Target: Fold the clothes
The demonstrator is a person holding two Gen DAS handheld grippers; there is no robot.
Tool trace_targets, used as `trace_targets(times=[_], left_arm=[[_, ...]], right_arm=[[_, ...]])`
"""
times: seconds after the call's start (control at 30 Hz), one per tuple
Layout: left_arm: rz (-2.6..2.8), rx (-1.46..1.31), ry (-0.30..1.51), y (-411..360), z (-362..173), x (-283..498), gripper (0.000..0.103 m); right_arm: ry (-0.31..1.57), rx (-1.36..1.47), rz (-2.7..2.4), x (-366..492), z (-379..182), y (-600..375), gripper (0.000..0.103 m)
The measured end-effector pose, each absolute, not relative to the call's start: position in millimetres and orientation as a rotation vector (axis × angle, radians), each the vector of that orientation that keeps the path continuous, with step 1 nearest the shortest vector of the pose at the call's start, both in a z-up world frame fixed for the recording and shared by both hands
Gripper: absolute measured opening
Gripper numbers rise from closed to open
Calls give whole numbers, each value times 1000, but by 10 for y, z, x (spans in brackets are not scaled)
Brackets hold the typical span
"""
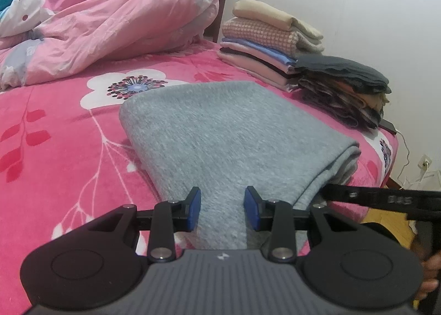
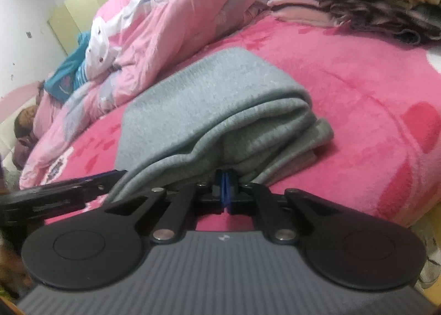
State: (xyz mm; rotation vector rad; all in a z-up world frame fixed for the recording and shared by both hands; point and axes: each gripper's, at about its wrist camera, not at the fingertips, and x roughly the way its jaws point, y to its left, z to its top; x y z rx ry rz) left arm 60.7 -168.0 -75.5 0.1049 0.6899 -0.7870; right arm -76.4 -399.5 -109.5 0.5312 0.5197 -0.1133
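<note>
— Start at the fingers. What is the right gripper (image 2: 226, 191) doing?

— Its blue pads (image 2: 223, 186) are pressed together at the near edge of the grey garment (image 2: 209, 99), tucked just under the overhanging layers. Whether a thin ply is pinched between them I cannot tell; the cloth hides the tips.

— And the left gripper (image 1: 222, 207)?

— Partly open. The pads (image 1: 194, 208) stand apart over the garment's near end, with nothing clamped. It looks like it is hovering or resting lightly, not gripping.

— Where does the garment lie?

— On the pink flowered bedspread (image 1: 55, 127), already folded into a thick bundle, edges stacked on its right side. Behind it are the stack of folded clothes (image 1: 264, 47) and a darker pile (image 1: 347, 88), with the rumpled pink duvet (image 1: 110, 19) off to the left.

— So what makes this step go well?

— I'd say gather every layer at that edge before lifting, not just the bottom one, or the bundle fans open. The left should close on its side too, and both should move level towards the stack.
</note>
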Motion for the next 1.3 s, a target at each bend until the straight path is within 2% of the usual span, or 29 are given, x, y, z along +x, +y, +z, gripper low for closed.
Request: trace_targets(times=[0.3,0.47,0.73,0.9,0.97,1.07,1.3], left_arm=[[-786,102,682,-1672,-761,589,37],[-786,109,673,-1670,-773,577,38],[-767,88,677,-1673,-775,553,38],[-769,74,670,-1607,-760,366,43],[-824,30,689,-1500,-758,285,55],[-877,-47,716,-1299,-761,176,55],[-823,-33,660,-1145,-689,145,54]], right_arm=[[364,459,-58,-785,-667,-3914,6],[498,407,-43,-479,-975,-3837,9],[491,352,-33,-507,-1046,-3766,9],[491,366,-25,-522,-1062,-3793,9],[490,379,-22,-523,-1071,-3809,9],[486,400,-18,-529,-1081,-3829,9],[481,418,-15,-530,-1094,-3836,9]])
